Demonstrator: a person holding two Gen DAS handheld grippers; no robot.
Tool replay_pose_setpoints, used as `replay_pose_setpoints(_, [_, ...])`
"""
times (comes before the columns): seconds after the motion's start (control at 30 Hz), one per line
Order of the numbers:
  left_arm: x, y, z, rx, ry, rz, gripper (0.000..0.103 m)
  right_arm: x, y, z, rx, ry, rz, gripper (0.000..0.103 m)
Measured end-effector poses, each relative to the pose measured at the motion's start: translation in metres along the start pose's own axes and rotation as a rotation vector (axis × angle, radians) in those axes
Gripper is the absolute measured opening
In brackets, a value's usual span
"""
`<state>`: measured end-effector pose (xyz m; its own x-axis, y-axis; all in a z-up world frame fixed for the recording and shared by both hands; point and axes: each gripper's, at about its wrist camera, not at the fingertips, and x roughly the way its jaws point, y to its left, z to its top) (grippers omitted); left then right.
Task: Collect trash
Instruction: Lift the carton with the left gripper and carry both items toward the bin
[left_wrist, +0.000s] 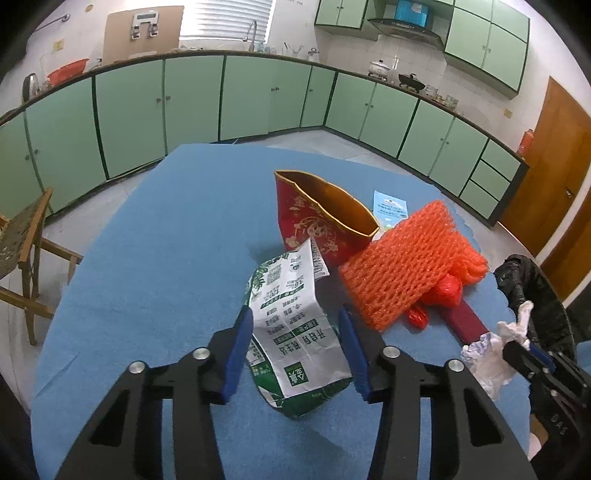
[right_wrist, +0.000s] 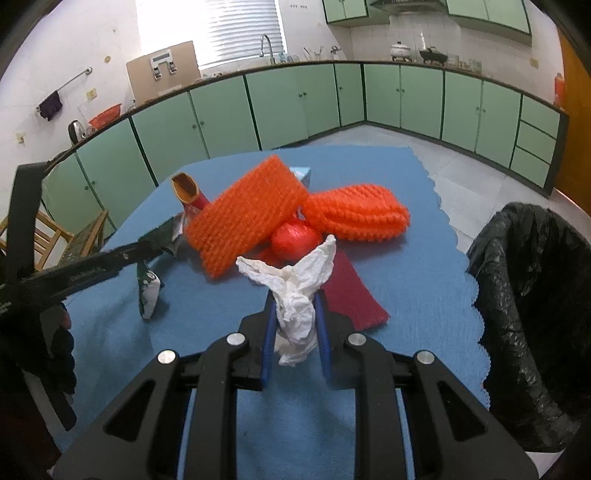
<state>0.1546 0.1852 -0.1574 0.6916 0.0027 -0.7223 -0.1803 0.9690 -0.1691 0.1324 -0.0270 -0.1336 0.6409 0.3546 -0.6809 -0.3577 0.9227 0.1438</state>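
Tissue, white and crumpled, is clamped between the blue pads of the right gripper, its loose ends fanning up past the fingertips. The left gripper straddles a flattened green-and-white carton; its left pad lies against the carton's edge, but whether the right pad presses it cannot be told, so a firm grip is uncertain. No earlier view is given. Both grippers hang over a blue cloth covering the table. Just beyond the right gripper's fingertips lies a dark red strip, and past that a red plastic ball. Farther on are two orange foam nets: a flat one ahead and to the left, a rolled one ahead and to the right. Beyond the carton, from the left gripper, a red pouch with gold lining stands open, the flat net leaning just right of it, and a light blue packet lies behind. To the right gripper's right, off the cloth's edge, stands a bin lined with a black bag. Green cabinets run along the far walls.
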Motion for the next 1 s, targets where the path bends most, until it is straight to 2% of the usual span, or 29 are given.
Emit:
replay_pose_setpoints(0.2, [-0.007, 0.002, 0.003, 0.006, 0.001, 0.017, 0.03, -0.009, 0.011, 0.007, -0.015, -0.025, 0.022, 0.019])
replay_pose_setpoints(0.27, [-0.01, 0.003, 0.005, 0.007, 0.004, 0.02, 0.022, -0.012, 0.014, 0.009, -0.02, -0.03, 0.032, 0.019])
replay_pose_setpoints(0.37, [-0.013, 0.009, 0.006, -0.011, 0.017, 0.019, 0.019, -0.014, 0.017, 0.01, -0.026, -0.035, 0.039, 0.019])
replay_pose_setpoints(0.57, [-0.017, 0.024, 0.004, -0.02, 0.035, 0.034, 0.019, -0.014, 0.022, 0.008, -0.03, -0.034, 0.046, 0.019])
replay_pose_setpoints(0.7, [-0.006, 0.03, 0.005, -0.015, 0.095, 0.083, 0.022, -0.001, 0.024, 0.003, -0.002, -0.007, 0.057, 0.019])
replay_pose_setpoints(0.8, [-0.001, 0.036, 0.004, -0.036, 0.114, 0.069, 0.023, 0.006, 0.028, 0.001, -0.011, 0.007, 0.059, 0.019])
replay_pose_setpoints(0.9, [0.003, 0.034, 0.005, -0.014, 0.114, 0.058, 0.023, 0.012, 0.032, 0.001, -0.024, 0.017, 0.058, 0.019])
replay_pose_setpoints(1.0, [0.017, 0.035, 0.003, -0.026, 0.149, 0.047, 0.023, 0.016, 0.033, 0.002, -0.024, 0.022, 0.059, 0.019])
